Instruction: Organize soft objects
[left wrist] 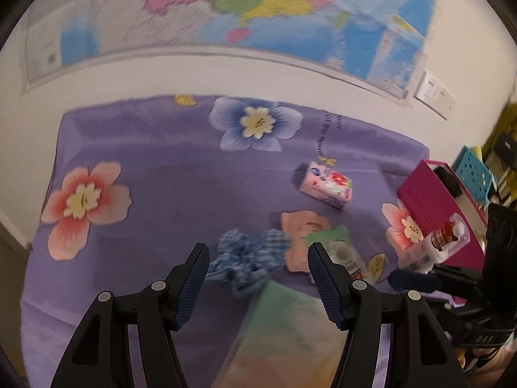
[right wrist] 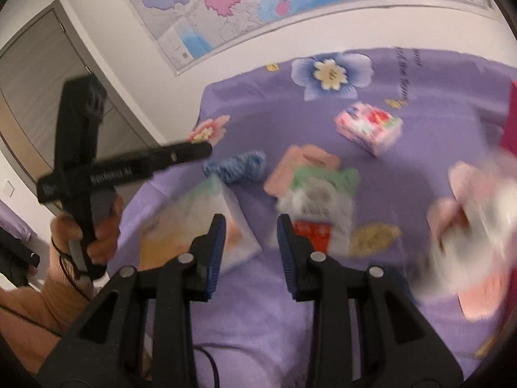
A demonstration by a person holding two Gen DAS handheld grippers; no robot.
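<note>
We held both grippers above the bed [left wrist: 155, 194] with its purple flowered sheet, and neither had hold of anything: the left gripper [left wrist: 257, 286] had its fingers spread wide and released, and the right gripper [right wrist: 251, 253] stood parted with nothing between its fingers. The soft things lay scattered ahead of the left fingers: a blue checked scrunchie [left wrist: 245, 262] just beyond the tips, a pale green packet [left wrist: 290, 333] between and below them, a peach cloth [left wrist: 302, 236] and a green-topped pouch [left wrist: 342, 252] by the right-hand finger, and a pink tissue pack [left wrist: 326, 186] further off. A magenta box [left wrist: 433, 207] stood well beyond the right-hand finger. We judged the chief risk to be a mixed grab: the scrunchie, cloth and pouch lay touching or overlapping, so closing there could have pinched two at once or caught the sheet. The right view was blurred, which suggested quick motion, and the two grippers were near enough to have knocked together.
</note>
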